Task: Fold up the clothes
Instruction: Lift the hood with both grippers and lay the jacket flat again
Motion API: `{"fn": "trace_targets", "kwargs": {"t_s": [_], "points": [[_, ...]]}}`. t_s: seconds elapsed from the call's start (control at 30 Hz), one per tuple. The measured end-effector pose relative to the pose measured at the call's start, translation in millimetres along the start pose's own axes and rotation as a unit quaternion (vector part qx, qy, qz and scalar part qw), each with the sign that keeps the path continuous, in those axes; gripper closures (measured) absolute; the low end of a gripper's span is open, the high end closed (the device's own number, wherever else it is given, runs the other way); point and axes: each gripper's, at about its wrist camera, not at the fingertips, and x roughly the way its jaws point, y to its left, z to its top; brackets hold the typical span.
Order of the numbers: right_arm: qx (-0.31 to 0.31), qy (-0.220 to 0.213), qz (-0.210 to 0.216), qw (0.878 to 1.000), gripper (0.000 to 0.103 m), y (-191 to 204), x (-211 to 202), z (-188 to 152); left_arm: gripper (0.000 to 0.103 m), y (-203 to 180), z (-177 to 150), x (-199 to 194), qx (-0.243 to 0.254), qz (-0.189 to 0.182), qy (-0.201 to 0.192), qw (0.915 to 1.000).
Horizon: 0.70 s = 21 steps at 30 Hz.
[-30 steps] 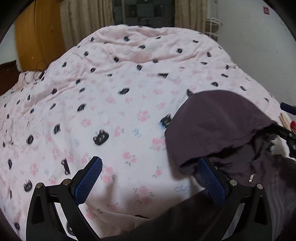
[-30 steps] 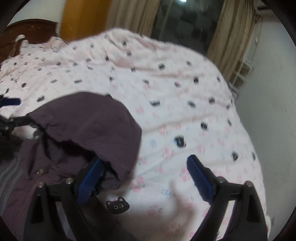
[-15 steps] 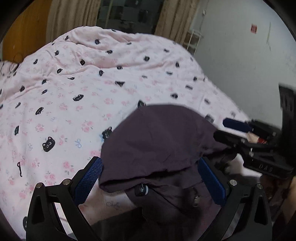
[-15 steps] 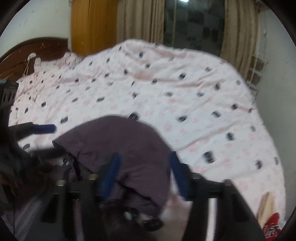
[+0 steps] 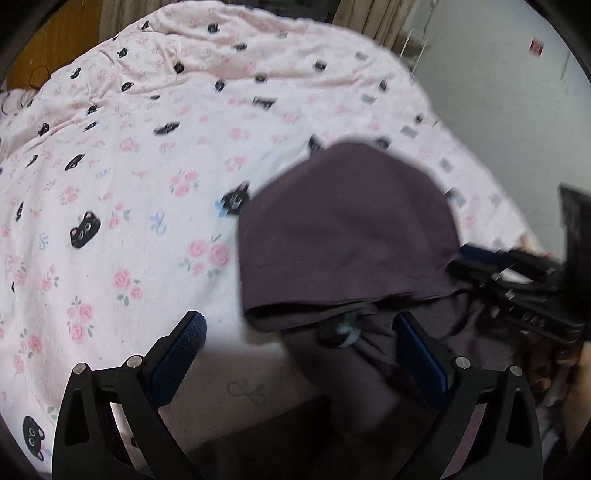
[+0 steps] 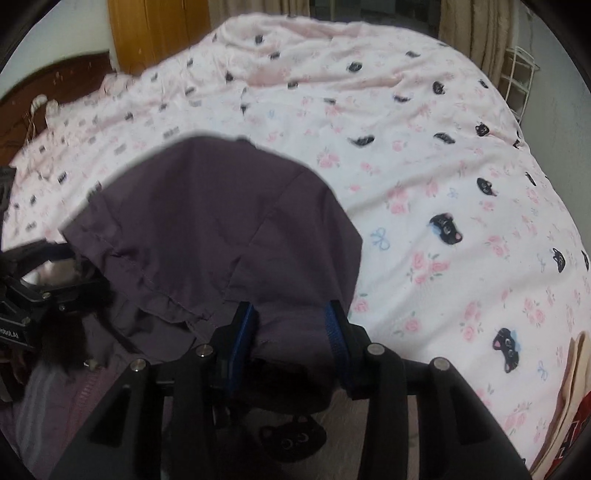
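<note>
Right gripper (image 6: 291,314): blue pads clamped on near edge of purple garment (image 6: 221,221). Left gripper (image 5: 299,332): pads spread wide, holding nothing, garment's left edge between them. Garment lies near on pink cat-print bedspread (image 6: 424,147); curtains (image 6: 469,26) far.

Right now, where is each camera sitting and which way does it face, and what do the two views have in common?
Left wrist: sits on the left gripper, looking forward over the pink cat-print quilt toward the curtains; its open blue-padded fingers show, the right gripper at the right edge.
Right wrist: sits on the right gripper, facing the wooden headboard and curtains; its fingers are closed on the dark purple garment.
Shared: the garment, the quilt, and each other's gripper.
</note>
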Motion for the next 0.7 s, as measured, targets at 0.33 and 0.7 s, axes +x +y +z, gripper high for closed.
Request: {"fn": "trace_targets", "kwargs": {"t_s": [0.33, 0.7], "points": [[0.001, -0.049, 0.041, 0.998, 0.06, 7, -34, 20, 0.003, 10, 33, -54, -0.053, -0.078, -0.125, 0.9877], [-0.013, 0.013, 0.021, 1.0, 0.06, 22, 13, 9, 0.003, 16, 16, 24, -0.092, -0.094, -0.026, 0.991]]}}
